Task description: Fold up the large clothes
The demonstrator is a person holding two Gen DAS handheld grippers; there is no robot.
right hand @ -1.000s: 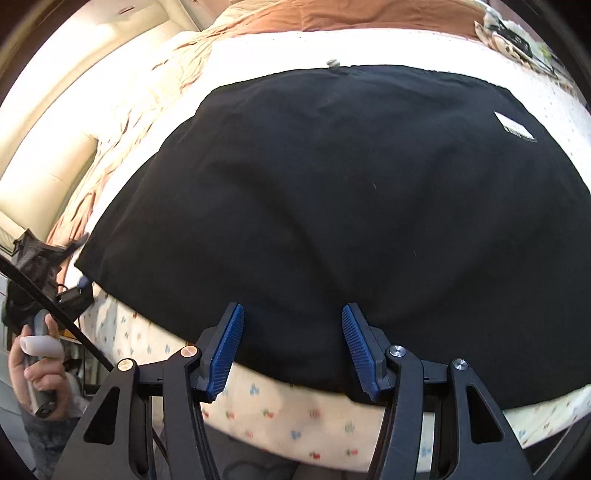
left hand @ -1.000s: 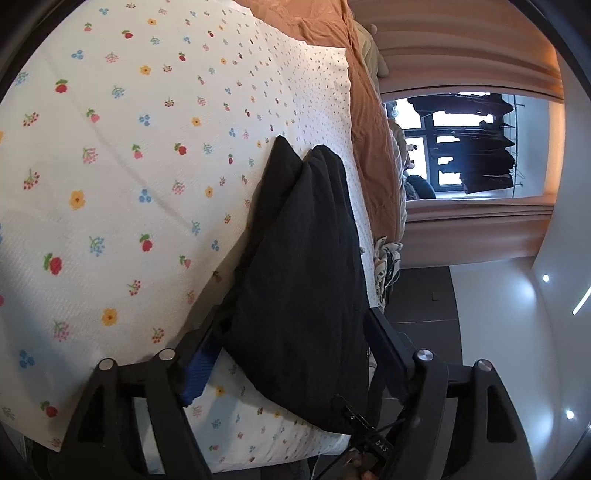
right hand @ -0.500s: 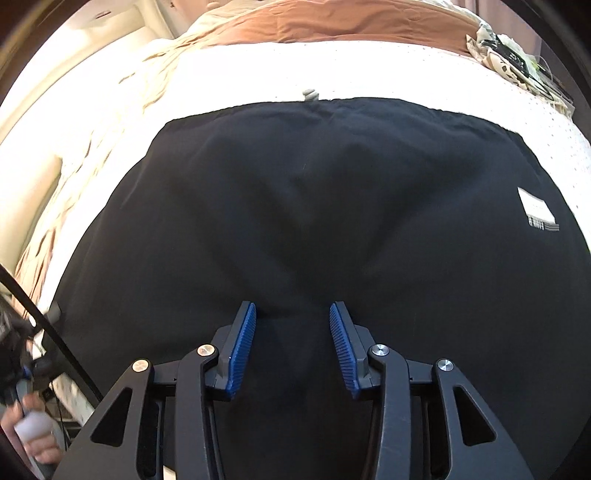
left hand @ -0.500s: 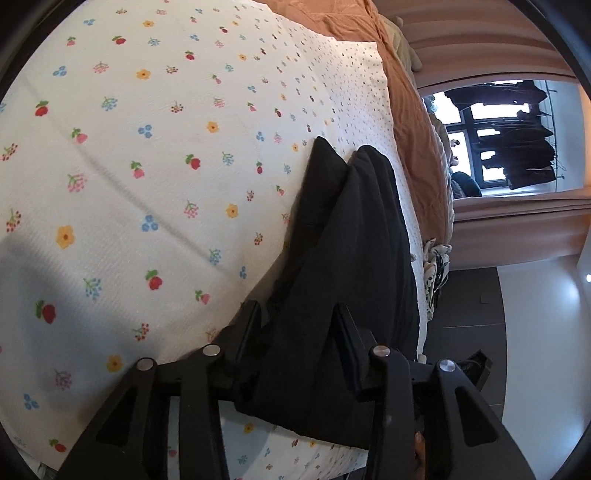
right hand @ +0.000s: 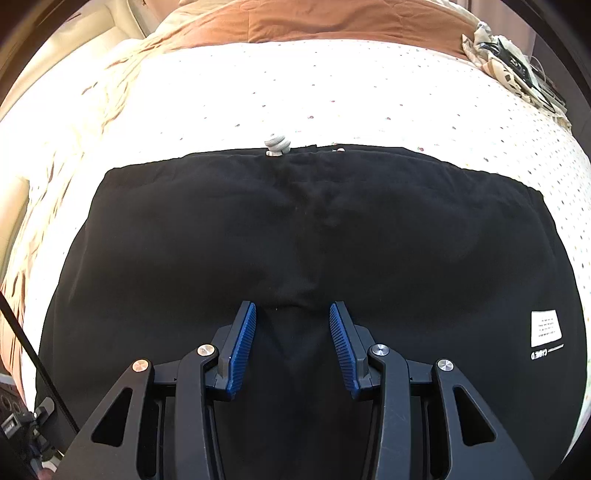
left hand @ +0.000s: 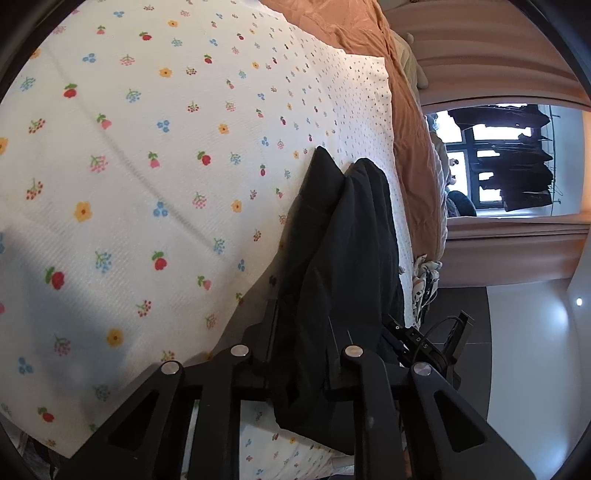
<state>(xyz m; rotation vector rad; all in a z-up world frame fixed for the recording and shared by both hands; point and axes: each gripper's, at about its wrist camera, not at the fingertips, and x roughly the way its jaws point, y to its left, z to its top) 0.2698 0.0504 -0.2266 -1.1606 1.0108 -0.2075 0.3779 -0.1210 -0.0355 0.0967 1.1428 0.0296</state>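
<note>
A large black garment (left hand: pixel 351 240) lies along the edge of a bed with a floral sheet (left hand: pixel 147 166). My left gripper (left hand: pixel 325 321) is closing on a bunched edge of it, and the cloth fills the gap between the black fingers. In the right wrist view the same black garment (right hand: pixel 295 221) is spread flat, with a white label (right hand: pixel 546 328) at the right and a grey cord knot (right hand: pixel 276 144) at its far edge. My right gripper (right hand: pixel 291 306) stands open, tips down on the middle of the cloth where it puckers, with its blue pads (right hand: pixel 240 350) apart.
A brown duvet (right hand: pixel 332 22) is heaped at the far end of the bed. A patterned cloth pile (right hand: pixel 517 66) sits at the bed's far right corner. Past the bed edge are dark floor and a window (left hand: pixel 498 158) with clothes hanging.
The left jaws have closed from wide open onto the garment's edge. The right gripper has moved from the near hem over the middle of the garment and narrowed a little.
</note>
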